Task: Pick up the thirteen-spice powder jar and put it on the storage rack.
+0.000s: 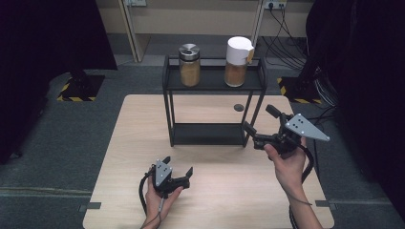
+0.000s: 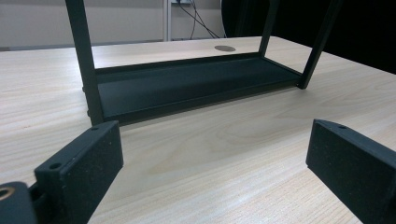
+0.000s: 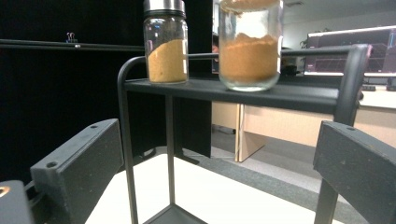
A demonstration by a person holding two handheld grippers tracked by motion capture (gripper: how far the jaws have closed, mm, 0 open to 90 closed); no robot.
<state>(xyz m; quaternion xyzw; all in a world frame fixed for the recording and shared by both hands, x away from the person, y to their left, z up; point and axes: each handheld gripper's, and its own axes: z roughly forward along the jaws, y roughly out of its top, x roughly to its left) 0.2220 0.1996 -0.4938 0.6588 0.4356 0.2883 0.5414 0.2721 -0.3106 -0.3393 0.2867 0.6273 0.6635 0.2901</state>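
Observation:
A black two-tier metal rack (image 1: 213,86) stands at the back middle of the wooden table (image 1: 143,157). On its top shelf are two glass jars of brown powder: one with a silver lid (image 1: 189,65) on the left and one with a white lid (image 1: 238,61) on the right. My left gripper (image 1: 179,172) rests low near the table's front, open and empty, facing the rack's bottom shelf (image 2: 187,84). My right gripper (image 1: 260,123) is raised beside the rack's right end, open and empty, looking at the silver-lid jar (image 3: 165,44) and the white-lid jar (image 3: 250,46).
A round grommet hole (image 1: 239,108) sits in the table behind the rack. Grey carpet surrounds the table. Black curtains hang left and right, and cables (image 1: 286,43) trail at the back right. Bare tabletop lies between the grippers and the rack.

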